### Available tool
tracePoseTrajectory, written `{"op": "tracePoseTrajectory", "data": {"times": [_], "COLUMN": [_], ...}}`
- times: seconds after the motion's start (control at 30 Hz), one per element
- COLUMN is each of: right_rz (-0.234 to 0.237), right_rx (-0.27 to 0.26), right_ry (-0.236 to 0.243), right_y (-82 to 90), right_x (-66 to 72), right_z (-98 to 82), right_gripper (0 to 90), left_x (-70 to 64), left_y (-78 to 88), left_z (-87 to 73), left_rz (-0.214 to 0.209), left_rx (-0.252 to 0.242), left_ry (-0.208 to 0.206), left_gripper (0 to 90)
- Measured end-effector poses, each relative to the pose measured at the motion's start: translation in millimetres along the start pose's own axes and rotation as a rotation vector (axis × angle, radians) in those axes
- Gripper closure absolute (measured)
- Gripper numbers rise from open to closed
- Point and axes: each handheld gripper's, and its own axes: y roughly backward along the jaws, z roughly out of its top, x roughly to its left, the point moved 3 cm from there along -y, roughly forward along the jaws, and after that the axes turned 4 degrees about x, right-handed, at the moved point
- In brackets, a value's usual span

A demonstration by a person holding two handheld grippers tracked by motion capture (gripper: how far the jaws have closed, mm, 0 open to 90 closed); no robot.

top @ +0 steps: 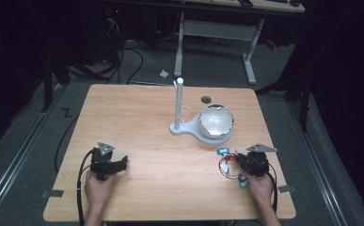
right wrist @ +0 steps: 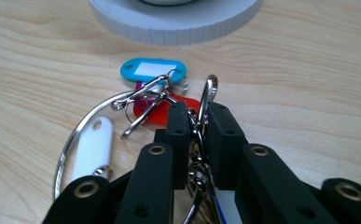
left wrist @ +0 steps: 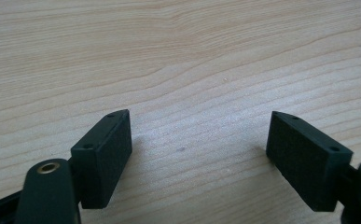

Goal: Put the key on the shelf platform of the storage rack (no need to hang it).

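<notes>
A bunch of key tags on a large metal ring (right wrist: 82, 122) lies on the wooden table (top: 137, 108) at the front right. It carries a blue tag (right wrist: 153, 70), a red tag (right wrist: 151, 115) and a white tag (right wrist: 92, 147). My right gripper (right wrist: 197, 112) is shut on the ring's metal clip, which stands pinched between the two pads. From above, that gripper (top: 237, 161) points left over the key ring (top: 225, 165). My left gripper (left wrist: 199, 140) stands open over bare wood, nothing between its pads, at the front left (top: 123, 162).
A white stand (top: 178, 101) with an upright post and a round base sits at the table's centre-right, with a shiny metal bowl (top: 215, 121) on its base. The base's rim (right wrist: 178, 23) lies just beyond the tags. A desk frame stands on the floor behind.
</notes>
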Motion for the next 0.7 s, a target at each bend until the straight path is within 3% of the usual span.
{"op": "tracePoseTrajectory", "data": {"times": [0.3, 0.7], "right_rz": [0.006, -0.017], "right_rx": [-0.016, -0.1], "right_ry": [0.004, 0.063], "right_y": [11.8, 52.6], "right_x": [-4.5, -5.0], "right_z": [0.0, 22.4], "right_gripper": [81.0, 81.1], "left_x": [0.1, 0.0], "left_y": [0.0, 0.0], "left_z": [0.0, 0.0], "left_rz": [0.0, 0.0], "left_rx": [0.0, 0.0], "left_ry": [0.0, 0.0], "left_gripper": [22.7, 22.8]}}
